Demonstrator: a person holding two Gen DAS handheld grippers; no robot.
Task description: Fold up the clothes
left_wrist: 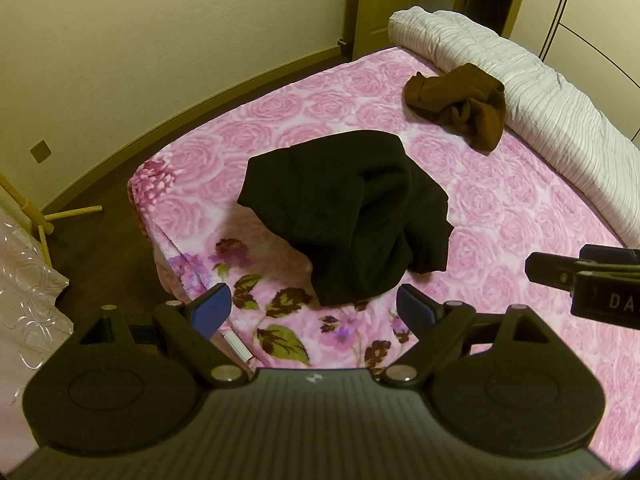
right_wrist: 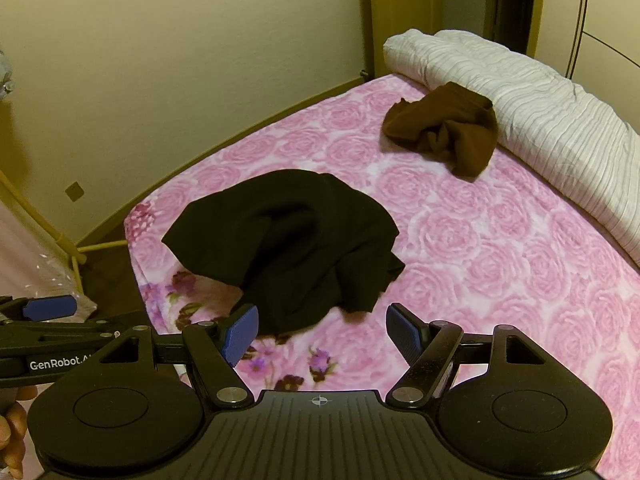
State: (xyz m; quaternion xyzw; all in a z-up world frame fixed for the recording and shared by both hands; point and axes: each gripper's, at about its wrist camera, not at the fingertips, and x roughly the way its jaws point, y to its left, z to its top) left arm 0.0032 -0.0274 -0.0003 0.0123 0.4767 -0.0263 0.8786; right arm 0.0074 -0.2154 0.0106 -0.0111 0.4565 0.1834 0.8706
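1. Two garments are waiting on the pink rose bedspread (left_wrist: 500, 216): a black garment (left_wrist: 348, 220) heaped near the front corner of the bed, and a brown garment (left_wrist: 456, 108) further back, right against the rolled white quilt (left_wrist: 540, 92). Neither looks folded yet, so I'd say you're at the very start.
2. Your left gripper (left_wrist: 312, 308) has its blue pads spread wide with nothing between them, hovering just short of the black heap's near edge. Your right gripper (right_wrist: 322, 334) is the same: wide apart, empty, black cloth just ahead of it.
3. Biggest risk imo: the black one is bunched with overlapping layers, so a blind pinch could catch two layers at once and you'd lift a lump instead of an edge.
4. It sits close to the bed's corner, so dragging it toward you could slide it off onto the floor (left_wrist: 92, 248).
5. Your grippers are near each other, so watch they don't bump when both go in.
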